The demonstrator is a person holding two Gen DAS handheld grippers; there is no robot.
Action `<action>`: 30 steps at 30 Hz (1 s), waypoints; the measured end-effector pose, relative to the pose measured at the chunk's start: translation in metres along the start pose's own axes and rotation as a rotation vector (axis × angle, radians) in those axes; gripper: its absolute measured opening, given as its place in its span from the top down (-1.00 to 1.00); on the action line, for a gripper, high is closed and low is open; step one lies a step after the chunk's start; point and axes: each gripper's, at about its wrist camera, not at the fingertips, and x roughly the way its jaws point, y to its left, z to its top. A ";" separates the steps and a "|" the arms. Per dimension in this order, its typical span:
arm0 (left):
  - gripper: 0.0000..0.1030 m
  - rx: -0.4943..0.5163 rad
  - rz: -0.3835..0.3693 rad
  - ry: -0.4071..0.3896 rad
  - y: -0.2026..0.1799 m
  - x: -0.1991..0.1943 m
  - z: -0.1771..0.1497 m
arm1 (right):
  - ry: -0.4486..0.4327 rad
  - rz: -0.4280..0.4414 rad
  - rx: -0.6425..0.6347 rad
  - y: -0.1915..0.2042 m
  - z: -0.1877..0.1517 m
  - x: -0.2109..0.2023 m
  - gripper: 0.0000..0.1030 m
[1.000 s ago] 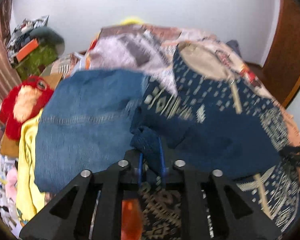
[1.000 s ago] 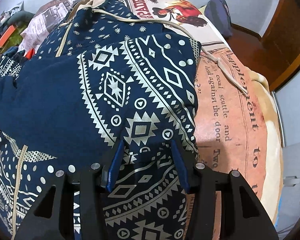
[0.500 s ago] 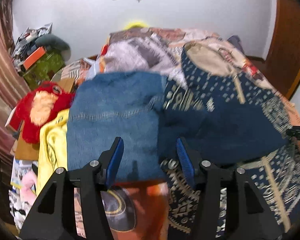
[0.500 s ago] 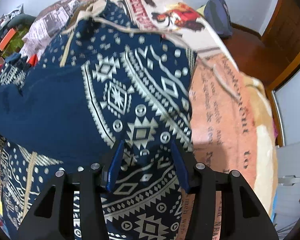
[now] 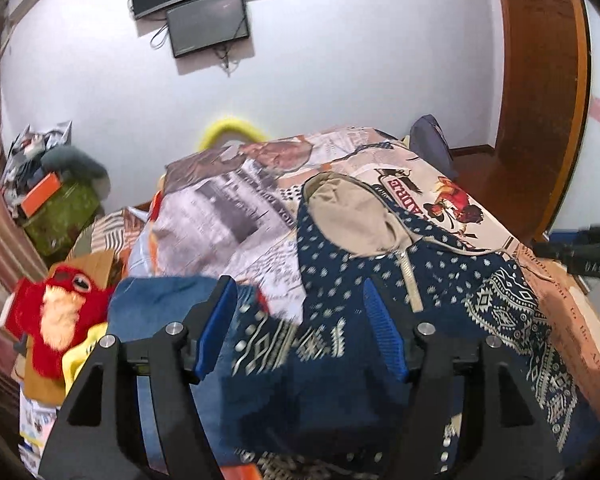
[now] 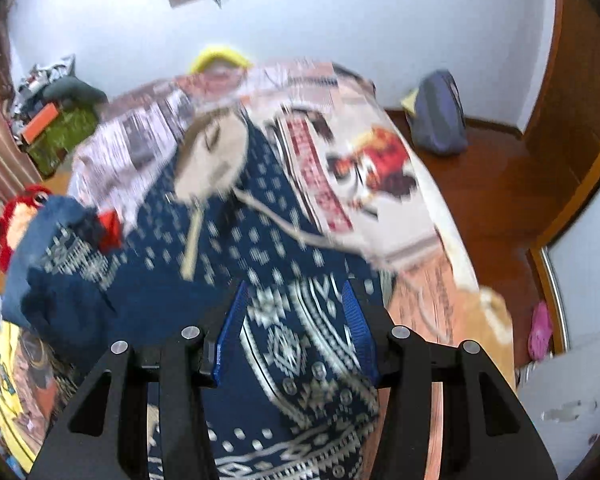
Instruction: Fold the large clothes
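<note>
My left gripper (image 5: 300, 328) tilts downward at the frame's bottom, its jaws having just spread, nothing between the pads. My right gripper (image 6: 296, 328) angles steeply down, jaws apart, gripping nothing. Below both, the navy patterned hoodie (image 5: 400, 280) lies across the bed (image 5: 228, 216), tan-lined hood toward the wall.

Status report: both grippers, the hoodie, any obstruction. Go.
Left gripper just opened, nothing clamped. Right gripper open, empty. Navy patterned hoodie lies on bed, sleeve folded over. Folded jeans crowd its left edge.
</note>
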 end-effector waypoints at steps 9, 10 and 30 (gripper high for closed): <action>-0.28 -0.046 -0.060 0.066 -0.023 0.069 0.016 | -0.050 0.020 -0.017 0.020 0.043 0.026 0.04; -0.28 -0.062 -0.068 0.081 -0.023 0.079 0.018 | -0.046 0.019 -0.016 0.021 0.047 0.033 0.04; -0.28 -0.487 -0.173 0.524 0.005 0.294 0.009 | 0.230 0.043 0.068 0.029 0.089 0.205 0.04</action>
